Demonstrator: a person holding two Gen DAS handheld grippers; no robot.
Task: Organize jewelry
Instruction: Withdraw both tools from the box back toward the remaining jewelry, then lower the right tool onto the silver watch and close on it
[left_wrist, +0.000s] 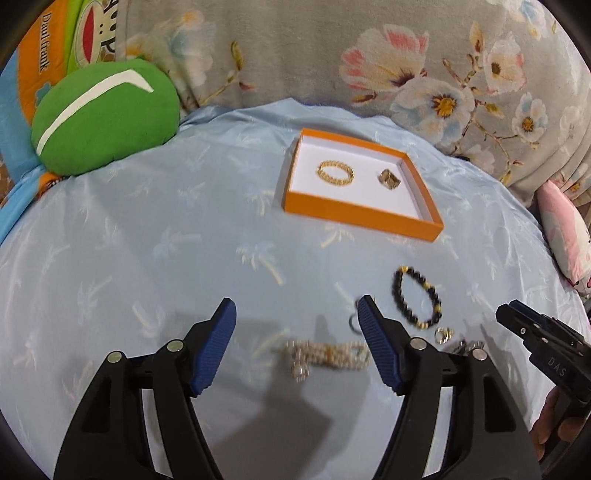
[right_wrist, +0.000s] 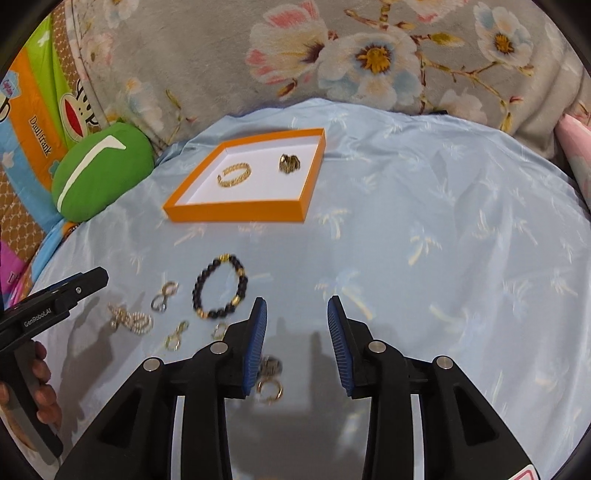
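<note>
Two handheld grippers hover low over a bed strewn with jewelry, both with jaws spread and nothing between them. The left gripper (left_wrist: 297, 317) hangs above a pearl bracelet (left_wrist: 327, 356) lying flat on the cloth, one blue finger (left_wrist: 373, 332) just beside a small silver ring (left_wrist: 352, 325). The right gripper (right_wrist: 295, 325) points at bare cloth, with a gold ring (right_wrist: 269, 389) and a darker piece (right_wrist: 271, 365) near its left finger.

The step in hand looks like picking the next piece. It would pay to straddle the pearl strand across its narrow width, come down until the tips brush the cloth, and close slowly so the soft sheet does not bunch into the grip.

A black bead bracelet (right_wrist: 219, 288) lies between the grippers and the orange tray (right_wrist: 236, 214), which already holds a gold chain bracelet (right_wrist: 234, 174) and a dark gold ring (right_wrist: 289, 163). Smaller rings and clasps are scattered near the beads.

The surface is a pale blue sheet (right_wrist: 424, 221) printed with palm trees, slightly wrinkled. Behind it lie a grey floral blanket (left_wrist: 388, 55) and a green cushion (left_wrist: 103, 118).
</note>
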